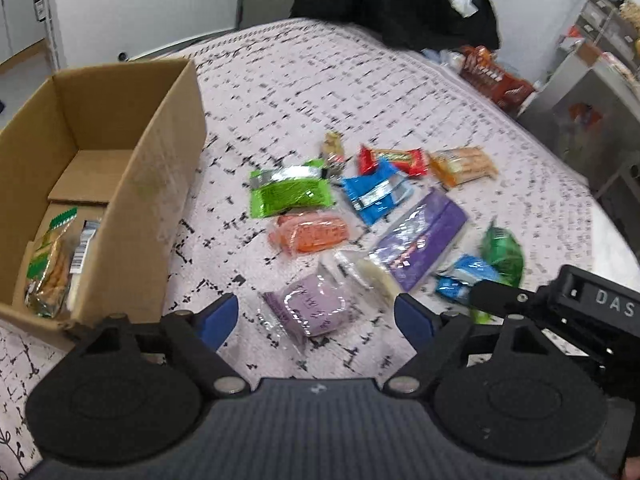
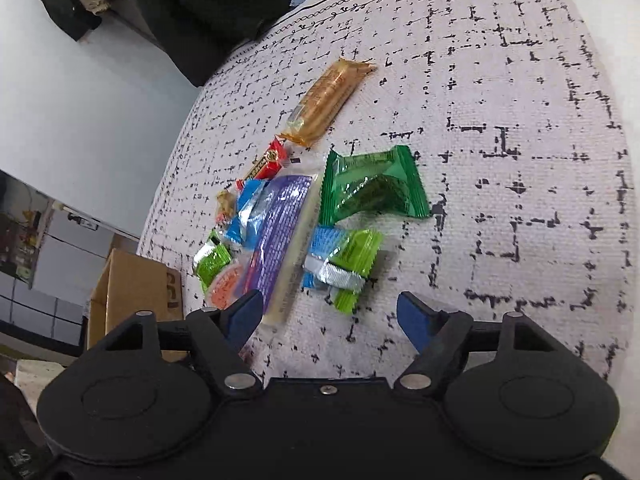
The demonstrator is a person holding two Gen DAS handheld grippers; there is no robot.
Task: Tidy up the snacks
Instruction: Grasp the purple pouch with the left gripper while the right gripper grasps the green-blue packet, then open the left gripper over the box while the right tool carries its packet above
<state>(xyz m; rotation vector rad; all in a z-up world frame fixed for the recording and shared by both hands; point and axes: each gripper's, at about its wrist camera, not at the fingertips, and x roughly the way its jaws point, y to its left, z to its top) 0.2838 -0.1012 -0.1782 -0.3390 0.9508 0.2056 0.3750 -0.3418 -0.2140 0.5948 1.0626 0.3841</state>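
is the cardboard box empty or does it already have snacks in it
Not empty. The open cardboard box already holds at least two snack packets at its near end; the rest shows bare cardboard.

Only one marking reads clearly — the white letters "DAS" on the black body of the right hand-held gripper; snack wrapper print is too blurred.
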